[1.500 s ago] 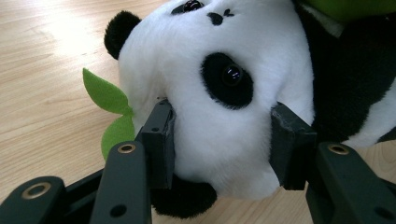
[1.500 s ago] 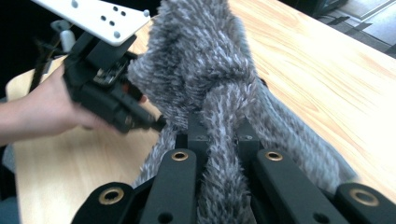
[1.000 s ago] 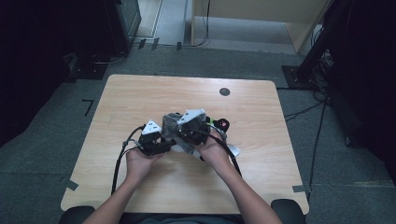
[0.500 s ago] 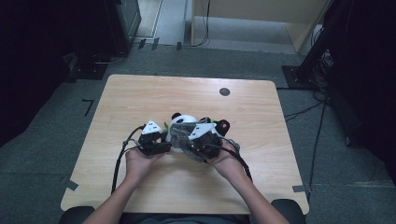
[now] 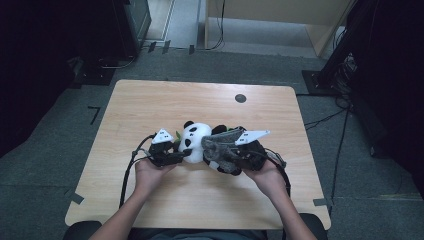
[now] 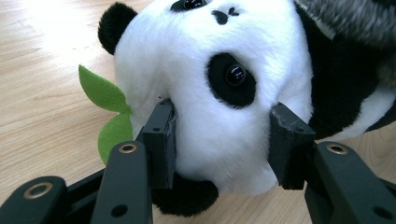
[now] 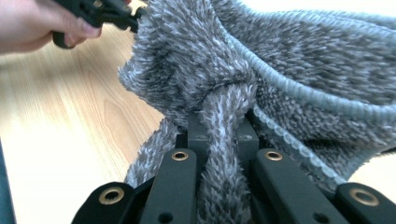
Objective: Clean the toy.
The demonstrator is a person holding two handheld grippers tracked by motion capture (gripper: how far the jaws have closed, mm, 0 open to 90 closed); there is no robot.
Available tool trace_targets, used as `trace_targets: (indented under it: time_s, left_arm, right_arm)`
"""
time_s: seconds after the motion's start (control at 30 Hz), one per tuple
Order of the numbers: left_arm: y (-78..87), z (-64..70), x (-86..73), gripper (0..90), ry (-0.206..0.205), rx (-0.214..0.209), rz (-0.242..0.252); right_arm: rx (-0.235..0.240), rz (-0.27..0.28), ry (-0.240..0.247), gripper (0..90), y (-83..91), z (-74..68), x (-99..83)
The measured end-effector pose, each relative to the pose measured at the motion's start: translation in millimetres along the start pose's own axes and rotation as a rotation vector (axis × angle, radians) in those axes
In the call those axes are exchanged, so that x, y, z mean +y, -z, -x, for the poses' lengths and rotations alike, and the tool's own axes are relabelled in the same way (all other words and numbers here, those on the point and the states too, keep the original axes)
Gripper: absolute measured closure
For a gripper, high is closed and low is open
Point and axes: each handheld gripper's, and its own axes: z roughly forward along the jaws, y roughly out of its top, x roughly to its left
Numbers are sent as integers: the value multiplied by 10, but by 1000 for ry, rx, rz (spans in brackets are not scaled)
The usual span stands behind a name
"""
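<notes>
One panda (image 5: 194, 141) plush lies on the table (image 5: 150, 105), a little nearer than its middle, with one grey scarf (image 5: 222, 145) draped over its body on the right. Two green felt leaves (image 6: 106, 114) stick out beside the panda's head, above the wood. One dark round mark (image 5: 240, 98) sits on the far part of the table, well apart from the rest.

Two hands come in from the near edge, each holding one gripper. The left hand (image 5: 148, 175) holds the left gripper (image 5: 179, 156) pointing right toward the panda's head; a grey plate (image 5: 162, 137) sits on top and a black cable (image 5: 131, 165) loops down along the forearm. In the left gripper view its fingers (image 6: 160, 140) are partly open and pressed into the white plush on either side of the head, below one black eye patch, gripping it.

The right hand (image 5: 267, 176) holds the right gripper (image 5: 220, 156) pointing left, just beside the panda's body. In the right gripper view its fingers (image 7: 195, 133) are nearly closed on a bunched, rope-like fold of the scarf, which fans out fuzzy and ribbed above them. The left hand and its gripper show at the far left of that view.
</notes>
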Motion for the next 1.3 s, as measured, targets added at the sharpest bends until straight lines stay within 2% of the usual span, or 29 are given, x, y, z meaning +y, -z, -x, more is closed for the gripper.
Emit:
trace_targets:
  time_s: [0.13,0.23,0.27,0.3,0.43,0.47,0.53,0.63,0.73,0.83,0.93,0.97,1.0,1.07,1.1,1.3]
  left_arm:
    - [-1,-3,-1,502,5,-1,3]
    - [1,-11,-1,500,3,-4,6]
    - [3,-16,-2,499,4,-5,8]
    - [3,-16,-2,498,4,-5,8]
    - [5,-13,-3,497,6,-3,10]
    - [6,-13,-2,497,7,-3,10]
    - [6,-9,-1,496,8,-1,10]
    - [10,-3,3,497,10,1,5]
    - [14,2,7,498,13,3,3]
    - [15,2,6,499,17,3,3]
    - [12,10,7,502,16,9,-2]
    - [13,13,8,503,13,11,-4]
    - [13,18,11,505,14,14,-8]
    - [11,17,13,506,18,14,-14]
    - [11,14,12,507,20,12,-14]
    - [9,4,8,509,17,4,-19]
  right_arm:
    - [-16,17,-18,836,71,10,21]
    - [-2,45,-26,836,108,-45,80]
    - [6,55,-10,836,120,-110,145]
    - [6,55,-10,836,120,-110,145]
    - [12,65,34,835,92,-259,288]
    - [12,66,52,835,43,-330,358]
    - [12,64,59,835,8,-363,392]
    - [16,58,76,833,-142,-445,487]
    - [-9,13,105,834,-385,-518,546]
    - [-31,-42,103,834,-598,-517,529]
    - [-79,-54,136,836,-720,-552,461]
    - [-99,-58,158,836,-738,-573,435]
    - [-137,-72,210,837,-757,-622,390]
    - [-151,-82,229,837,-767,-645,368]
    - [-185,-105,281,837,-806,-710,290]
    - [-199,-119,308,836,-840,-764,128]
